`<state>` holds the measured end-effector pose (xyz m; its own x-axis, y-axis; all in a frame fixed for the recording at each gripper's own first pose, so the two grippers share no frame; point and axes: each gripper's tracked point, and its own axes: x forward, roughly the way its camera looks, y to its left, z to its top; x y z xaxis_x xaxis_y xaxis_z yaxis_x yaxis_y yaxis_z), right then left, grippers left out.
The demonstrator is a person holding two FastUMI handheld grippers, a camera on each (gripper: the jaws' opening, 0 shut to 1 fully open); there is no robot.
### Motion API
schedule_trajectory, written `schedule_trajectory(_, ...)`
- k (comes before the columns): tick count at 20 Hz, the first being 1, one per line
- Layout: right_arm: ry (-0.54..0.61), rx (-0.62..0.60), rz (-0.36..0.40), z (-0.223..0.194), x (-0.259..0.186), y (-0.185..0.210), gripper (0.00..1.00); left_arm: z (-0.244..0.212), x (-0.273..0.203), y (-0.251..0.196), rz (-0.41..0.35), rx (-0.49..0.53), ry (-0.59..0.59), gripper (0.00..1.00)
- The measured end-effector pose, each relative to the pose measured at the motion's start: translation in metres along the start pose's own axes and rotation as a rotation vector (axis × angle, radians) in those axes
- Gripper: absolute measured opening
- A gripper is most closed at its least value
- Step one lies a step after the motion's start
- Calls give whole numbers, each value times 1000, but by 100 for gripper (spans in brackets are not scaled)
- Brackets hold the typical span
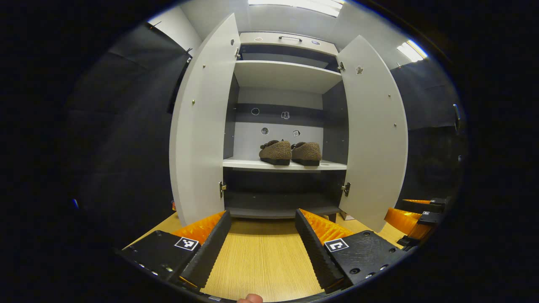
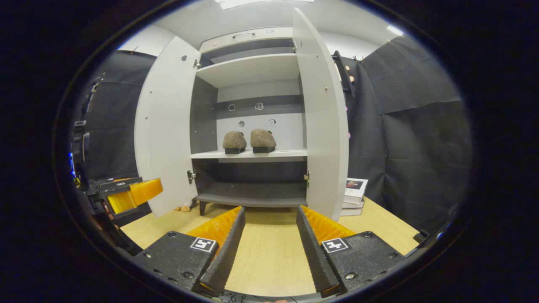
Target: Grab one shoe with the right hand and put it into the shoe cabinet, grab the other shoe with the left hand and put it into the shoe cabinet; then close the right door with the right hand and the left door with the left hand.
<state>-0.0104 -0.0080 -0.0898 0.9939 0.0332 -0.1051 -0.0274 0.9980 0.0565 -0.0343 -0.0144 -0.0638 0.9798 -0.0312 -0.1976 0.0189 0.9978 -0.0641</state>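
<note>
The left gripper (image 1: 263, 214) hangs over the wooden table (image 1: 261, 261) with its fingers spread apart and nothing between them, facing the shoe cabinet (image 1: 286, 67); the right gripper (image 2: 269, 212) is likewise released and bare, aimed at the cabinet from the right side. Both brown fuzzy shoes sit side by side on the middle shelf (image 1: 252, 165), the left shoe (image 1: 276, 152) touching the right shoe (image 1: 307, 153). The left door (image 1: 202, 126) and right door (image 1: 374, 134) both stand wide open, and a stack of books (image 2: 353, 195) lies on the table beside the right door.
</note>
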Motion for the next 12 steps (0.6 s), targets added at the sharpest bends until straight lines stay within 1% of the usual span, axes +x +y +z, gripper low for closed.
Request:
schedule_trajectory(3,-22,13,-8,13,-9,-4,80,-3,-5,2,15,-9,-14,93)
schedule_trajectory(4,-38,18,-17,23,-13,-9,89,-4,-7,0,12,-17,-9,92)
schedule_trajectory(6,-82,20,-38,52,-20,-25,90,-5,-8,-1,3,-31,-9,92)
schedule_trajectory(9,-160,-8,-91,108,-29,-68,91,-2,-8,-1,-1,-32,-21,92)
schedule_trajectory(12,-224,-29,-169,163,-32,-117,97,2,-8,-2,-5,-11,-31,93)
